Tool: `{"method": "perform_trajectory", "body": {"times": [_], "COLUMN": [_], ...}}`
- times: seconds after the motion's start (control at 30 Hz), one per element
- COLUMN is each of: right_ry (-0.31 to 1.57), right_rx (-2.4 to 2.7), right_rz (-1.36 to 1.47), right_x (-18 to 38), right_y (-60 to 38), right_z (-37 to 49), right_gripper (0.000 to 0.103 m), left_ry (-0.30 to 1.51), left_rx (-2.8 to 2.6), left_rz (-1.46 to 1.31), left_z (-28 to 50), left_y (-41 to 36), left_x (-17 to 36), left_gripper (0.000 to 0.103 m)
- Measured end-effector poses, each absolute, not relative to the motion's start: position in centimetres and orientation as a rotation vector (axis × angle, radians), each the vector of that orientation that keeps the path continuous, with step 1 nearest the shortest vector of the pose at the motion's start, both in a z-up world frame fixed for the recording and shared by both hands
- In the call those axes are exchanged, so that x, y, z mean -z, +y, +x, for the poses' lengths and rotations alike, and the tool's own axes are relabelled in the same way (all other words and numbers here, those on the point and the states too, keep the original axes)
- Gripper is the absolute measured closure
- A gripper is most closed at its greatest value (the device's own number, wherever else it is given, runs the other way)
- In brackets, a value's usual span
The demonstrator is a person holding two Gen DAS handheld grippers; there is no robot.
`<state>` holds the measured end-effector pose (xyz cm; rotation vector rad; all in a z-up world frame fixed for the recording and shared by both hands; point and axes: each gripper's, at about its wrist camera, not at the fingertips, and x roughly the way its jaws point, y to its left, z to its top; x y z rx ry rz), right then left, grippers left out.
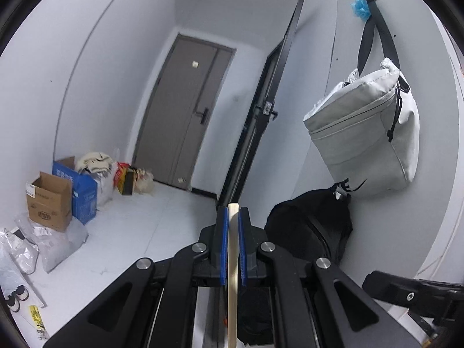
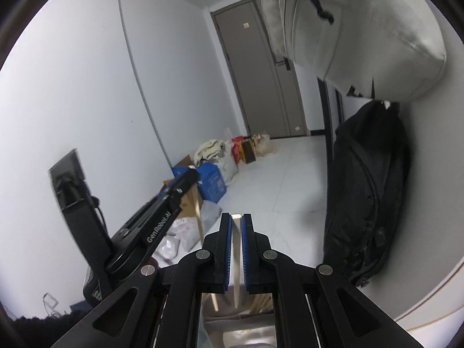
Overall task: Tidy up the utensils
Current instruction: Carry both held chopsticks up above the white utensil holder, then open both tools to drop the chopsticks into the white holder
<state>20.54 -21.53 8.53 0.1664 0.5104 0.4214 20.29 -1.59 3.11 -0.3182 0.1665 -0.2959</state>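
White hallway, grey door (image 1: pixel 185 110) behind | left gripper (image 1: pixel 233 217) clamps a pale flat wooden utensil handle (image 1: pixel 232 275), upright for carrying | right gripper (image 2: pixel 236 223) pinches a second pale wooden stick (image 2: pixel 237 261), likely bound for sorting; its lower end hidden.

The left wrist view is taken from just behind the left gripper (image 1: pixel 233 214), facing nearly level down a hallway toward a grey door (image 1: pixel 185 110); the right wrist view is set behind the right gripper (image 2: pixel 236 220), tilted somewhat downward, facing the same door (image 2: pixel 261 69) from a place farther right; both are held close to the right-hand wall; shared by both are the door, the blue box (image 1: pixel 76 194) (image 2: pixel 213 181), the pale hanging bag (image 1: pixel 368 127) (image 2: pixel 348 29) and the black bag (image 1: pixel 310 229) (image 2: pixel 368 191); the left gripper (image 2: pixel 174 194) is seen in the right view.
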Motion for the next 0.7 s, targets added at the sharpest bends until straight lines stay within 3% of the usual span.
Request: {"method": "perform_trajectory", "body": {"times": [0.7], "right_ry": [0.603], "right_rx": [-0.433], "right_rz": [0.145], "right_x": [-4.0], "right_y": [-20.5], "right_z": [21.2], "right_gripper": [0.097], "left_ry": [0.245], "left_rx": [0.434], "left_rz": [-0.162], "left_z": [17.6], "left_y": [-2.3], "left_x": [-2.1], "left_gripper": [0.100]}}
